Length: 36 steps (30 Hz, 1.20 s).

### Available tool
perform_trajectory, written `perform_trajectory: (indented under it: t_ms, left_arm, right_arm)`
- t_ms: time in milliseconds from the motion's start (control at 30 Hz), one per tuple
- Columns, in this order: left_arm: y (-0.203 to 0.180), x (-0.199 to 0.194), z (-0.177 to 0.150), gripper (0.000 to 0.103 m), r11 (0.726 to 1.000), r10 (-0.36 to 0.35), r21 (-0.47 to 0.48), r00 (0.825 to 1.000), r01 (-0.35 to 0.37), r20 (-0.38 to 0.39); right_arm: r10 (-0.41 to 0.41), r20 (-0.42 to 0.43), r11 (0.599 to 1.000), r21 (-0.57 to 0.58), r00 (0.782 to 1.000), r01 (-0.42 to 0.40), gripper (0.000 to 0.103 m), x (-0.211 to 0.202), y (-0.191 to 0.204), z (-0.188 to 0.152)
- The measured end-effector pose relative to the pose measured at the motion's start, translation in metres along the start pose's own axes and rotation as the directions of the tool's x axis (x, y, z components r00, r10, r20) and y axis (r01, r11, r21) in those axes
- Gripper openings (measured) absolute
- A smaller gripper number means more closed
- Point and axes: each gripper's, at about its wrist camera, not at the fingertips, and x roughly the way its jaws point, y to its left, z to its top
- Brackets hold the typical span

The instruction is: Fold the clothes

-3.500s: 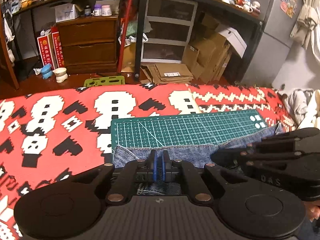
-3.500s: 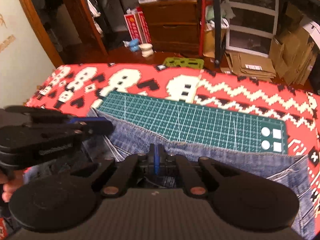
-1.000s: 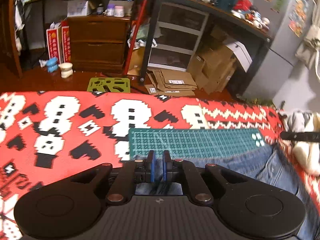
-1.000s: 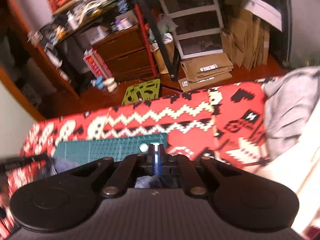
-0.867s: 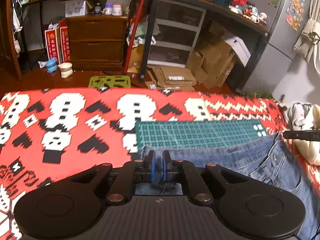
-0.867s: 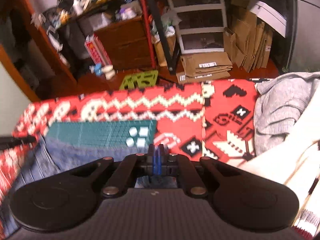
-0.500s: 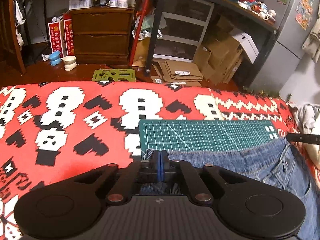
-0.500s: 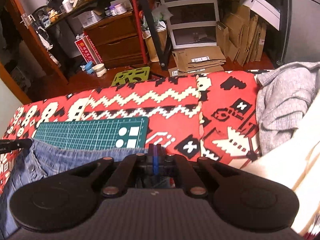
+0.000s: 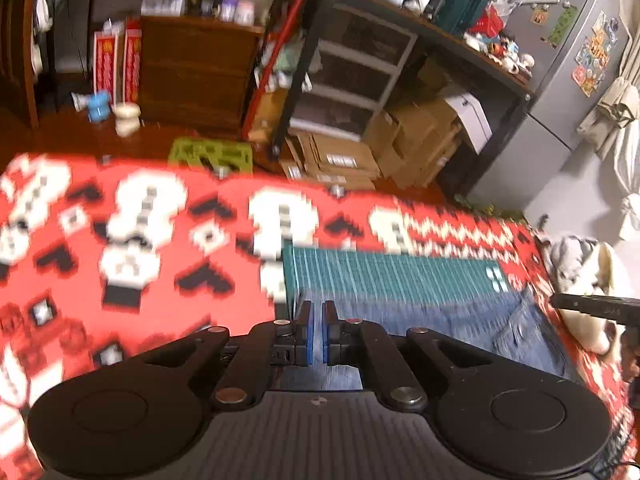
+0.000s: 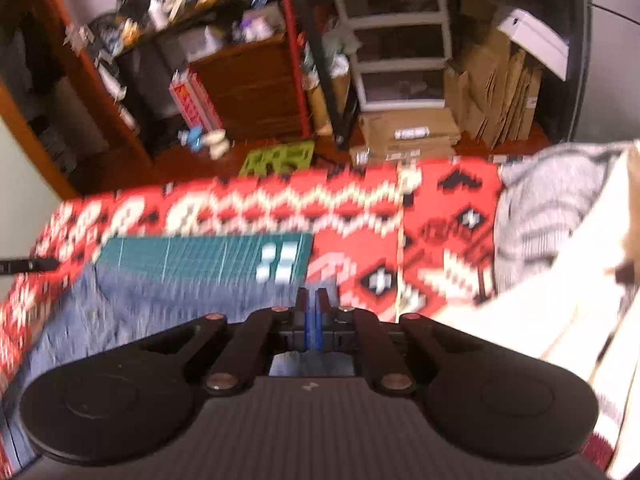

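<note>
On the red patterned blanket [image 9: 160, 312] the jeans [image 9: 440, 328] lie spread flat, their far edge overlapping the near edge of the green cutting mat [image 9: 392, 276]. Both views are motion-blurred and each gripper body hides the near cloth. Left gripper [image 9: 315, 332]: blue pads slightly apart, a narrow gap between them; cloth between them cannot be made out. Right gripper [image 10: 311, 320]: pads nearly together over the jeans' right end; hold on denim unclear. Grey and cream clothes [image 10: 560, 232] crowd the right edge. Bare blanket lies left of the mat and beyond it.
</note>
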Motion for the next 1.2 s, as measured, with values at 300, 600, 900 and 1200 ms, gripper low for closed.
perform_trajectory:
  t_ms: [300,600,900,1200]
  left_arm:
    - [0.005,0.020,-0.018,0.005,0.999,0.047,0.024,0.999,-0.046,-0.025]
    - [0.017,-0.003,-0.022,0.005,0.998,0.060,-0.032,0.998,-0.059,0.031]
    - [0.006,-0.001,-0.047,0.006,0.994,0.112,0.014,0.994,-0.113,0.013]
    - [-0.022,-0.034,-0.067,0.006,0.991,0.115,0.058,0.991,-0.119,0.068]
  right_arm:
    - [-0.002,-0.024,1.000,-0.004,1.000,0.002,0.003,0.011,0.004,-0.020]
    - [-0.008,-0.006,1.000,0.027,1.000,0.009,0.003,-0.005,-0.008,-0.024]
    - [-0.066,0.016,0.995,0.072,0.998,0.065,0.000,0.012,-0.017,-0.022]
    - [-0.067,0.079,0.995,0.081,0.995,0.061,0.002,-0.048,0.006,-0.055]
